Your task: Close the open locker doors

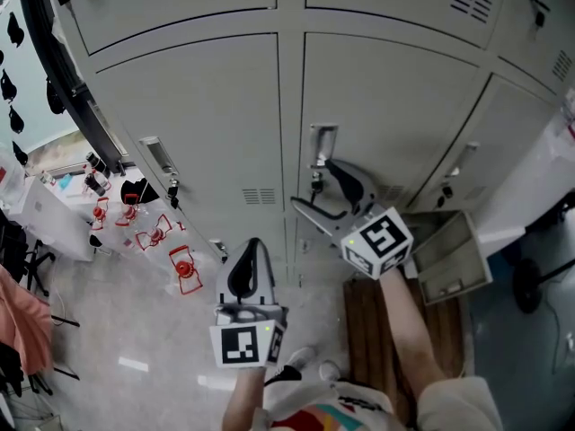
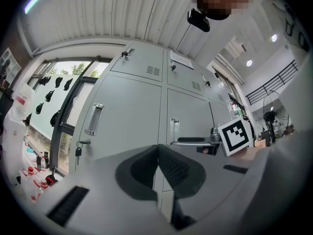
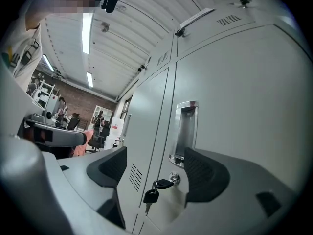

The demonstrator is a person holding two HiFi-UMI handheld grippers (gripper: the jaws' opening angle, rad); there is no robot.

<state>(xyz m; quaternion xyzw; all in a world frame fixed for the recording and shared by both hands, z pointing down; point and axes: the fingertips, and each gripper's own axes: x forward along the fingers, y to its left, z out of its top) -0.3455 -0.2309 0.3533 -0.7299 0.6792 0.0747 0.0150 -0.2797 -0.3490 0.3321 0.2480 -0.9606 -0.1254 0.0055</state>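
At the far left I see a window (image 2: 58,97) with dark shapes stuck on the glass, and below it a pale speckled floor (image 1: 135,330) with several small red objects (image 1: 184,268) on it. The bank of lockers (image 1: 287,25) is smooth grey painted metal, with louvred vents in the upper doors.

Two tall doors face me, both flush with the bank. The left door (image 1: 198,124) has a recessed chrome handle (image 1: 159,155) and a key (image 1: 172,189) hanging in the lock under it. My left gripper (image 1: 252,245) hovers low in front of the seam between the two doors, its black ribbed pads pressed together on nothing.

The middle door (image 1: 386,106) carries its own recessed handle (image 1: 322,145) and a second key (image 3: 152,192) with a dark fob. My right gripper (image 1: 314,185) is up by that lock with its jaws spread wide, the key and the foot of the handle showing between them; I cannot tell whether it touches the door.

Further right a third handle (image 1: 463,160) shows, and low down one open door (image 1: 454,259) stands swung out from the bank, its rimmed inner face up, beside a brown wooden strip (image 1: 359,330) on the floor. Overhead is a ribbed ceiling with strip lights (image 3: 88,33)
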